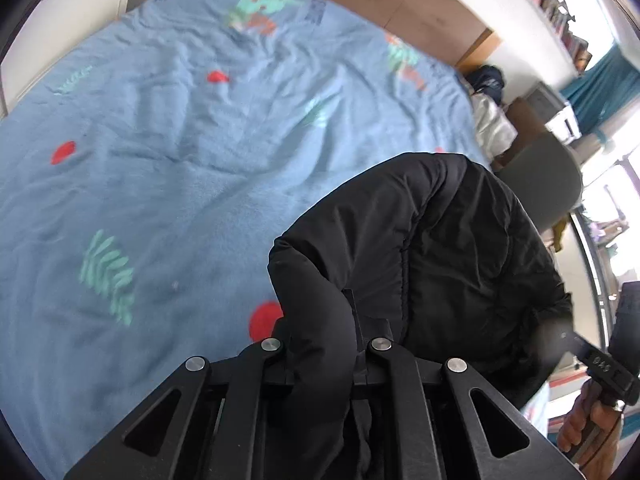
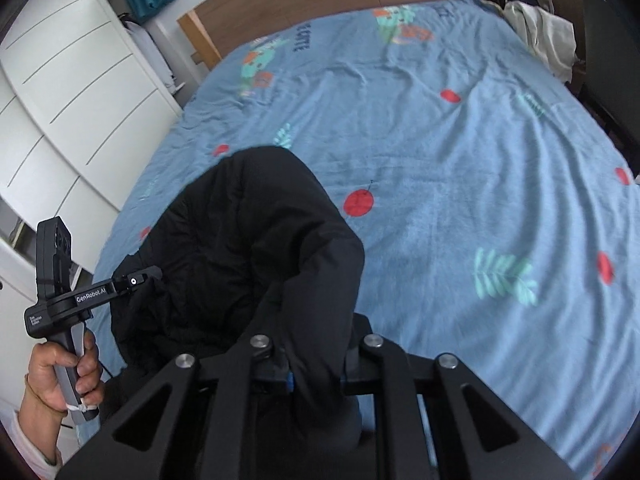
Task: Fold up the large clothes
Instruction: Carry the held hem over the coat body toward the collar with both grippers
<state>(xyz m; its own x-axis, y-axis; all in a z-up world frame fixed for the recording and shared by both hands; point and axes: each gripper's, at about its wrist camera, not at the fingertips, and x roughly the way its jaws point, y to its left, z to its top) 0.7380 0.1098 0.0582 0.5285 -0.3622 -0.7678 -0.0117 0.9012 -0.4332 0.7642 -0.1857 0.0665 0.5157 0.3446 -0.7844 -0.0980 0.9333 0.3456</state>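
- The left gripper (image 1: 320, 360) has its fingers pinched tight on a fat fold of the black jacket (image 1: 420, 248). The cloth is bunched up between them and hides the tips.
- The right gripper (image 2: 316, 356) does the same thing. Its fingers are squeezed on another fold of the same black jacket (image 2: 248, 232).
- The jacket hangs in a puffy lump between the two grippers, above the near part of the bed. I cannot tell if its low edge touches the bed.
- In the right camera, the left gripper (image 2: 136, 278) comes in from the left side and bites the jacket's edge. The left hand (image 2: 60, 372) is wrapped around its handle, low at the left.
- In the left camera, the right hand (image 1: 588, 420) holds its handle at the near right edge.
- The bed has a blue blanket (image 2: 460, 200) with red dots and green leaves. It is wrinkly and spreads far back.
- A brown wooden headboard (image 2: 328, 4) stands at the far end.
- White drawers (image 2: 68, 92) stand on the left in the right camera.
- A pile of pale cloth (image 2: 540, 36) sits at the far right corner, beside the bed.
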